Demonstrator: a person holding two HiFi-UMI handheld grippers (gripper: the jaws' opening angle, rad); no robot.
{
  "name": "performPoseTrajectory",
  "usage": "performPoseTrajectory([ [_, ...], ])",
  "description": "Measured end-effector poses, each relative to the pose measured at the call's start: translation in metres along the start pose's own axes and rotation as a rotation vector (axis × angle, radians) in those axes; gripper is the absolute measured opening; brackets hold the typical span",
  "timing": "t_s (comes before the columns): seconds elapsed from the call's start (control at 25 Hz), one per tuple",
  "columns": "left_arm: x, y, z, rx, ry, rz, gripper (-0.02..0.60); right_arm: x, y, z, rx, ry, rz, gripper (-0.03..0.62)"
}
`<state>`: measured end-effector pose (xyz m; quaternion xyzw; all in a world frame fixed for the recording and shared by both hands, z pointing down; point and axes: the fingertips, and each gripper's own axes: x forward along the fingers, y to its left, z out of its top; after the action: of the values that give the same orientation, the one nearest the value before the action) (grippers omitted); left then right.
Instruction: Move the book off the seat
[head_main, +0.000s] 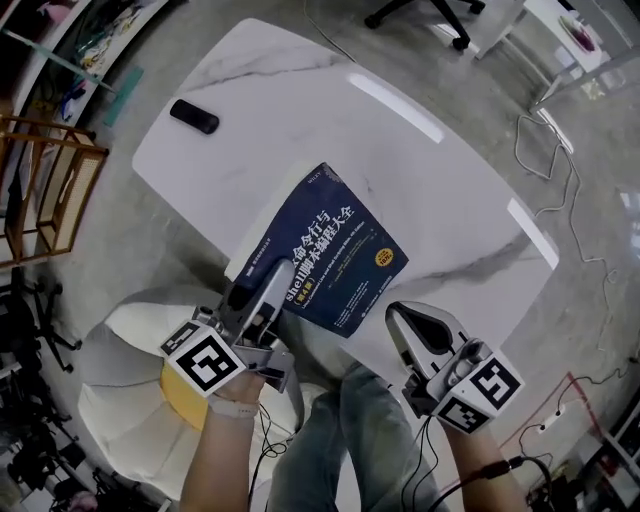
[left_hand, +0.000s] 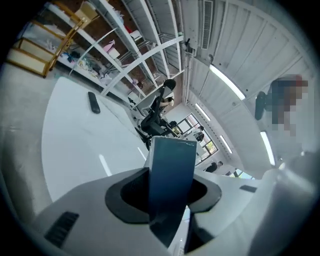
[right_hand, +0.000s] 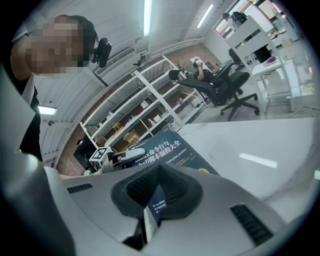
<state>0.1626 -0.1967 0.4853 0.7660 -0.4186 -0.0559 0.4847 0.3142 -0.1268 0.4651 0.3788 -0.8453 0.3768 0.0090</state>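
A dark blue book (head_main: 325, 250) with pale lettering hangs tilted over the near edge of the white marble table (head_main: 300, 100). My left gripper (head_main: 262, 287) is shut on its lower left edge. In the left gripper view the book (left_hand: 171, 170) stands upright out of the clamped left gripper (left_hand: 168, 192). My right gripper (head_main: 396, 312) points at the book's lower right corner. In the right gripper view the cover (right_hand: 167, 150) spreads above the right gripper (right_hand: 152, 202), and a corner shows in the narrow slit between the jaws. Whether they press on it is unclear.
A black remote (head_main: 194, 116) lies at the table's far left. A white seat (head_main: 120, 400) with a yellow cushion (head_main: 185, 398) is below the left gripper. My jeans-clad legs (head_main: 355, 440) sit between the grippers. A wooden rack (head_main: 50, 190) stands left; cables (head_main: 560, 190) trail right.
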Motion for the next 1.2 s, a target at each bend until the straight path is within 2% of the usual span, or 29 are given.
performPoseTrajectory([
  [0.24,0.037,0.021,-0.012,-0.126,-0.026,-0.047,0.169,-0.013,-0.028,-0.005,0.042,-0.006,-0.031,0.005],
  [0.4,0.051,0.043,-0.025,-0.279,-0.057,-0.067,0.169,-0.015,-0.037,-0.008,0.054,-0.001,-0.043,0.005],
  [0.52,0.056,0.059,-0.028,-0.350,-0.070,-0.064,0.169,-0.012,-0.037,-0.011,0.060,0.005,-0.041,0.005],
  [0.68,0.061,0.070,-0.029,-0.378,-0.075,-0.083,0.169,-0.003,-0.036,-0.016,0.063,0.015,-0.031,0.005],
  [0.92,0.064,0.096,-0.034,-0.468,-0.091,-0.090,0.170,0.004,-0.030,-0.027,0.067,0.024,-0.024,0.005],
  [1.08,0.063,0.107,-0.036,-0.448,-0.068,-0.060,0.172,0.009,-0.024,-0.035,0.065,0.033,-0.024,0.005],
  [1.2,0.059,0.111,-0.040,-0.440,-0.041,-0.027,0.210,0.012,-0.017,-0.041,0.071,0.032,-0.027,0.005],
])
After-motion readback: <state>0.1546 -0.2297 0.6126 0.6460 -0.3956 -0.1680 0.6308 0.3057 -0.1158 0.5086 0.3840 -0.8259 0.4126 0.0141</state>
